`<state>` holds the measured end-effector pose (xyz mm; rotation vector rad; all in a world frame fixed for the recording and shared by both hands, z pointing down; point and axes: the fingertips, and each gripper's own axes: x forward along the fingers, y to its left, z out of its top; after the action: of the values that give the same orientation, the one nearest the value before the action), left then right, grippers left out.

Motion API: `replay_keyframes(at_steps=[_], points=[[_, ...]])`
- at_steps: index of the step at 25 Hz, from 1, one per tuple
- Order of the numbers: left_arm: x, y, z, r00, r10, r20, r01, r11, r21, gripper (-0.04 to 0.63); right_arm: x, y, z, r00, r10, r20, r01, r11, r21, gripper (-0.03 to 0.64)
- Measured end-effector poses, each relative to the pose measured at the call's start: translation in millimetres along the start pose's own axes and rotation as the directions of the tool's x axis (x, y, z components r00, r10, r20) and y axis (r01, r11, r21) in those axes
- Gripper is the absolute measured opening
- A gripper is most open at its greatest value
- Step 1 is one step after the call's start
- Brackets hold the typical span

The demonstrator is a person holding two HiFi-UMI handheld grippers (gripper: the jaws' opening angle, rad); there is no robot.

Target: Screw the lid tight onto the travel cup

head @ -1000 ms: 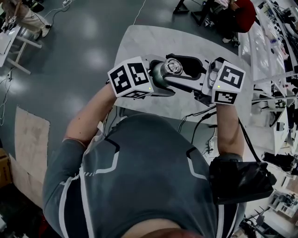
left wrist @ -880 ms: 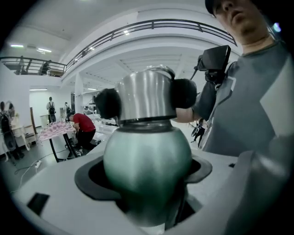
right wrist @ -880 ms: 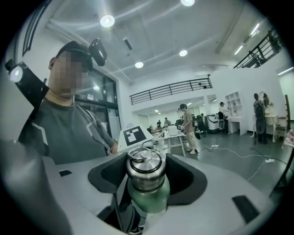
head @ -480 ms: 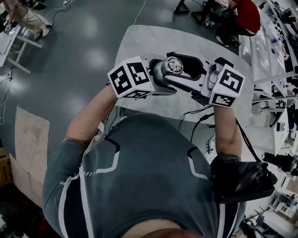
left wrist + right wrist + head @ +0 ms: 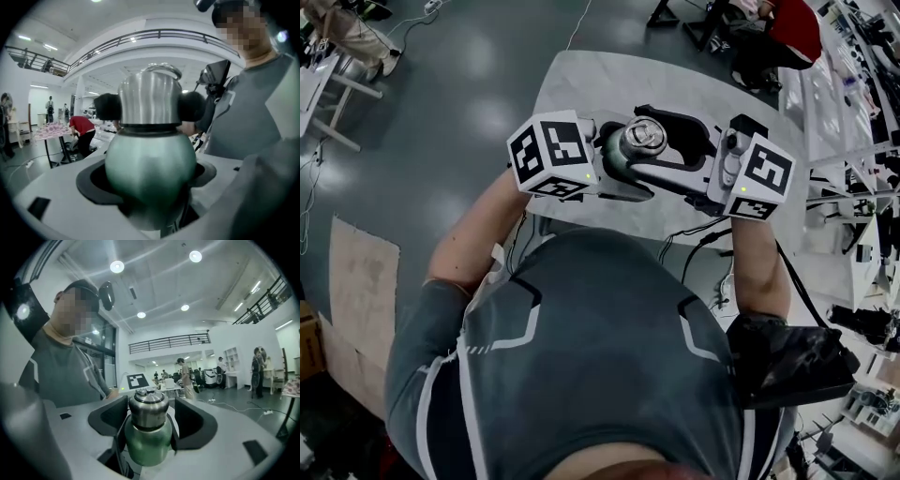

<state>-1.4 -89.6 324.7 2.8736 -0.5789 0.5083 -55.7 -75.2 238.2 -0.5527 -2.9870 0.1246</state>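
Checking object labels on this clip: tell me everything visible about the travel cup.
The travel cup has a rounded, glossy green body and a brushed-steel lid with a thin loop handle on top. A dark band shows at the seam, and whether the lid is fully tight cannot be told. The cup is held above the white table before the person's chest, lid end toward the head camera. The left tool clamps the green body. The right tool has the lid between its opening jaws.

travel cup (image 5: 145, 446): green body. lid (image 5: 148, 409): brushed silver steel. marker cubes (image 5: 551, 155): white with black square patterns. shirt (image 5: 591, 356): grey, white line trim. table (image 5: 600, 80), upper centre of head view: pale grey-white. floor (image 5: 441, 112): dark blue-grey.
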Motion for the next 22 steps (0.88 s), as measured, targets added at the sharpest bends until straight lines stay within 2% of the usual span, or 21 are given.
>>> replay_keyframes(at_steps=[3, 5, 9, 12, 15, 17, 18, 20, 21, 22], points=[[-7, -24, 9, 0.989, -0.139, 0.043, 0.139, 0.99, 0.021, 0.402, -3, 14, 9, 0.99, 0.128, 0.054, -0.126, 0.991, -0.036, 0.31], [-7, -33, 11, 0.98, -0.197, 0.041, 0.196, 0.98, 0.032, 0.402, -3, 21, 13, 0.979, 0.193, 0.068, -0.189, 0.98, -0.062, 0.31], [-4, -40, 13, 0.972, -0.232, 0.03, 0.231, 0.973, 0.032, 0.402, 0, 32, 19, 0.959, 0.275, 0.065, -0.27, 0.96, -0.073, 0.307], [-1, -37, 15, 0.976, -0.216, 0.039, 0.216, 0.976, 0.012, 0.402, -2, 31, 19, 0.958, 0.275, 0.079, -0.271, 0.961, -0.062, 0.278], [1, -20, 11, 0.993, -0.118, 0.021, 0.118, 0.993, -0.02, 0.402, -4, 15, 13, 0.981, 0.179, 0.073, -0.174, 0.982, -0.071, 0.276], [2, 2, 1, 0.999, 0.024, -0.032, -0.025, 0.999, -0.043, 0.402, -2, -2, 4, 0.997, 0.051, 0.051, -0.048, 0.997, -0.068, 0.276], [2, 16, -7, 0.991, 0.112, -0.071, -0.116, 0.992, -0.049, 0.402, -1, -12, -2, 0.999, -0.031, 0.036, 0.033, 0.998, -0.056, 0.276], [3, 43, -25, 0.948, 0.275, -0.162, -0.284, 0.958, -0.032, 0.402, 0, -34, -17, 0.982, -0.189, 0.003, 0.189, 0.982, -0.014, 0.276], [4, 53, -32, 0.925, 0.325, -0.197, -0.335, 0.942, -0.019, 0.402, -1, -42, -23, 0.97, -0.244, -0.01, 0.244, 0.97, 0.009, 0.276], [4, 59, -37, 0.911, 0.35, -0.216, -0.361, 0.932, -0.014, 0.402, -1, -47, -28, 0.961, -0.278, -0.016, 0.278, 0.96, 0.03, 0.276]])
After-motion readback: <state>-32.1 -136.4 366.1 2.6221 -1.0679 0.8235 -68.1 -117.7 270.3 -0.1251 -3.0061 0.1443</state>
